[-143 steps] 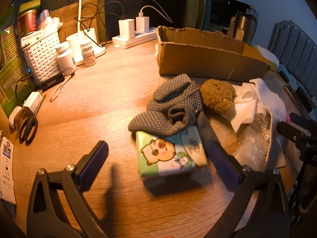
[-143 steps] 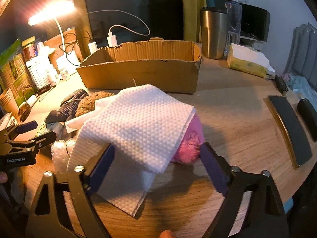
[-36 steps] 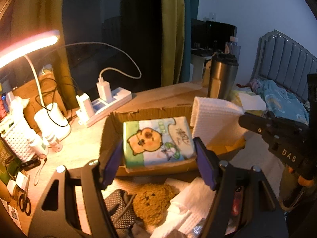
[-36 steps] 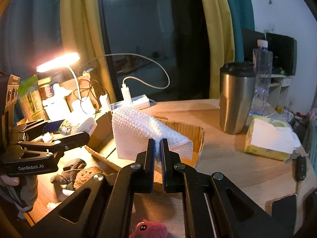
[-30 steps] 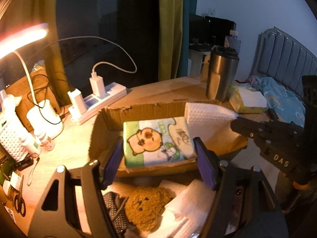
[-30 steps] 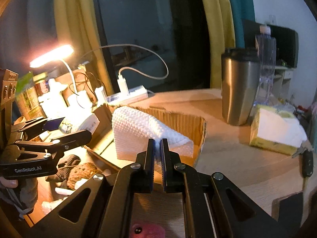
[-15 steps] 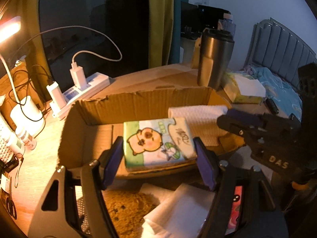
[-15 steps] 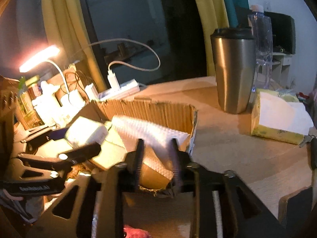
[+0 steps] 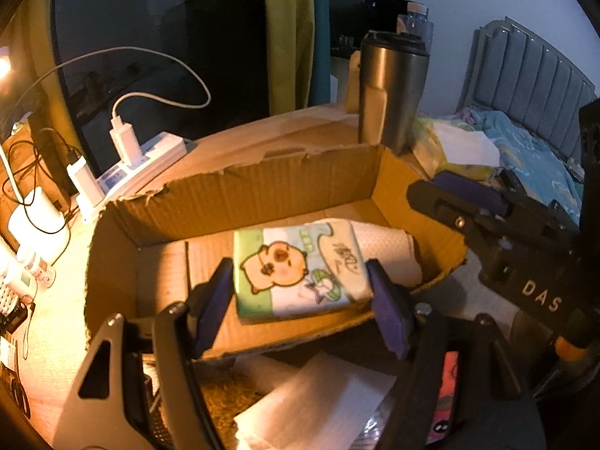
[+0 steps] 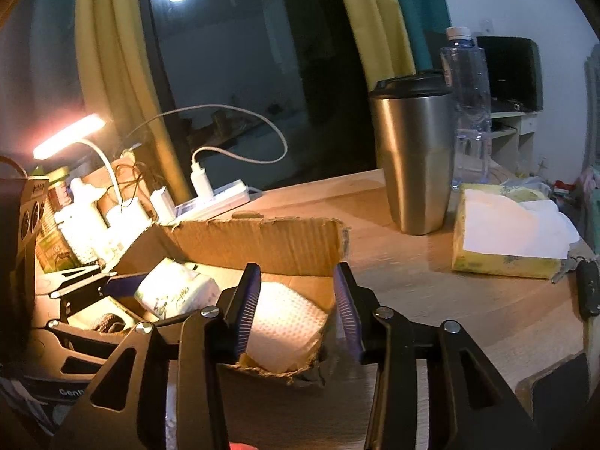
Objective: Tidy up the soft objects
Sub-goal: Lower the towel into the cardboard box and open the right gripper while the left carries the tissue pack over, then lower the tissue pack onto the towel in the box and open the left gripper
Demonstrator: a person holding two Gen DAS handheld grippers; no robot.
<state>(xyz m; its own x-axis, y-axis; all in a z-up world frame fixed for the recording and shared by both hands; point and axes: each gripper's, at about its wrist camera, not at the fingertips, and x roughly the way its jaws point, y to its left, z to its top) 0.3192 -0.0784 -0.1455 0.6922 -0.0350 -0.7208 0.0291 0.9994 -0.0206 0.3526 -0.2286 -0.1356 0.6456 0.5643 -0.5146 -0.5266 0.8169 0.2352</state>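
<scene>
**A:** Between the purple pads of the left hand-held gripper (image 9: 302,292), what is clamped?

**B:** One rectangular tissue pack with a cartoon print, green and white (image 9: 300,266). The pads press its two short ends, so its long axis runs across the jaws, nine to three o'clock. It hangs just above the floor of the open brown cardboard box (image 9: 240,187), near the front wall.

**A:** And the right hand-held gripper (image 10: 296,311)?

**B:** Its jaws are opening. One folded white dimpled cloth (image 10: 285,322) shows between them but lies free on the box floor, at the right end. The pads do not press it.

**A:** Which way does the pack go from here?

**B:** Down, I judge; the bare cardboard lies at twelve o'clock and below the pack, with the cloth touching or just beside it at about two o'clock. The left hand is the nearer one for that.

**A:** Counts?

**B:** One pack, one cloth, one box. Outside, at six o'clock on the surface, one white paper sheet (image 9: 315,405) and one brown fuzzy lump (image 9: 221,390) wait.
</scene>
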